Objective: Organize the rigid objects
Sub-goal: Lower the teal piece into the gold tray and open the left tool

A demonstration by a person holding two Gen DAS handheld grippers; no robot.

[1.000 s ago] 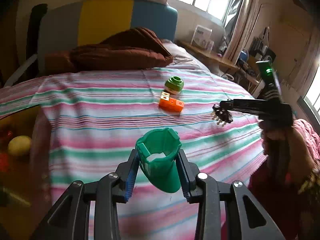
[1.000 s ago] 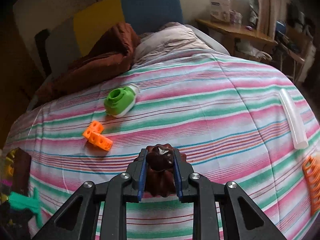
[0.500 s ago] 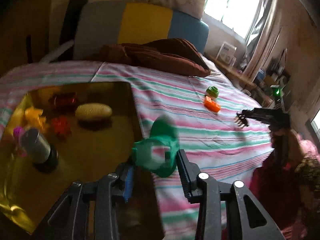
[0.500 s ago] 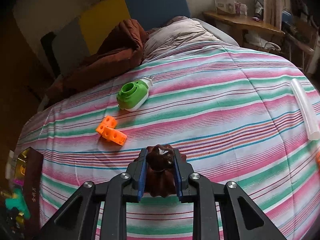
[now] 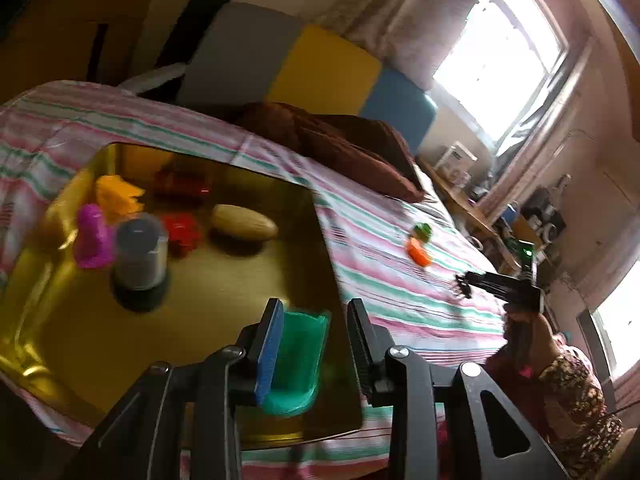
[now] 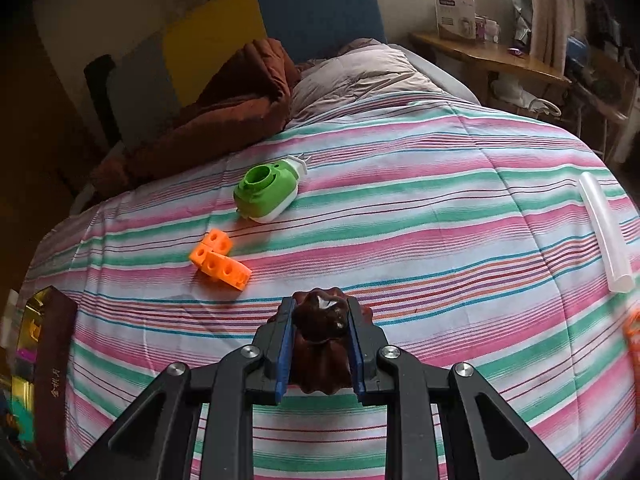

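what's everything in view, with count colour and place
bedspread: 1, pink-green stripes, under everything
tray: 1, gold, on bedspread
yellow piece, red piece, tan oval, magenta figure, grey cylinder: 1 each, in tray
green toy: 1, green-white, mid-bedspread
orange block: 1, orange, near green toy
tube: 1, clear, bedspread's right side
blanket: 1, brown, bedspread's far end
cup: 1, teal, over tray
mould: 1, dark brown, over bedspread
left hand-held gripper: 1, black, jaws closing, cup between them
right hand-held gripper: 1, black, shut on mould

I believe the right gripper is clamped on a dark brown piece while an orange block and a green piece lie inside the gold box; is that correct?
Not quite. The right gripper is clamped on the brown piece, but the right wrist view shows the orange block and green piece lying on the striped bedspread, not inside the gold box.
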